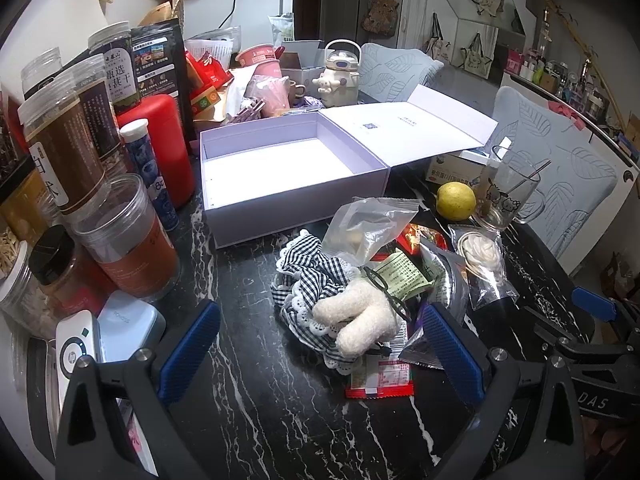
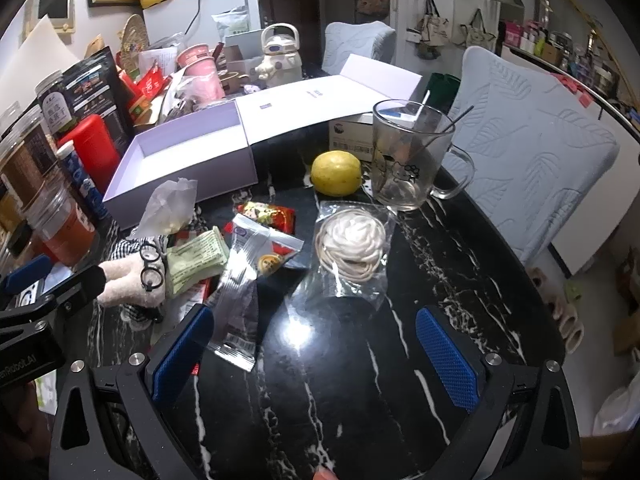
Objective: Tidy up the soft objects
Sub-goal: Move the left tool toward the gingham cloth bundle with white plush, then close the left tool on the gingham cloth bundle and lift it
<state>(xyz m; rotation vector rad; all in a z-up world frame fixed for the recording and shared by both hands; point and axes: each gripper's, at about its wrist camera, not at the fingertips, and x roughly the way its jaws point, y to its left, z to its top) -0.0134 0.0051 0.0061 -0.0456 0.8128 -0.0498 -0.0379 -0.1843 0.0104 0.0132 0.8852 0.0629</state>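
The fingers (image 1: 188, 352) of the left gripper (image 1: 320, 354) stood spread and empty, lined up on the white plush toy (image 1: 356, 318) just ahead, a sign it was the likely first pick. The toy, wearing small black glasses, lay on a checked cloth (image 1: 308, 272) amid snack packets on the dark tabletop (image 1: 248, 408). Behind the pile the white box (image 1: 288, 168) sat open, lid folded back, probably ready to receive soft things. The right gripper (image 2: 316, 354) hung spread over bare marble, nearest a bagged cord coil (image 2: 352, 240); a lemon (image 2: 336, 172) and glass mug (image 2: 408, 156) stood beyond.
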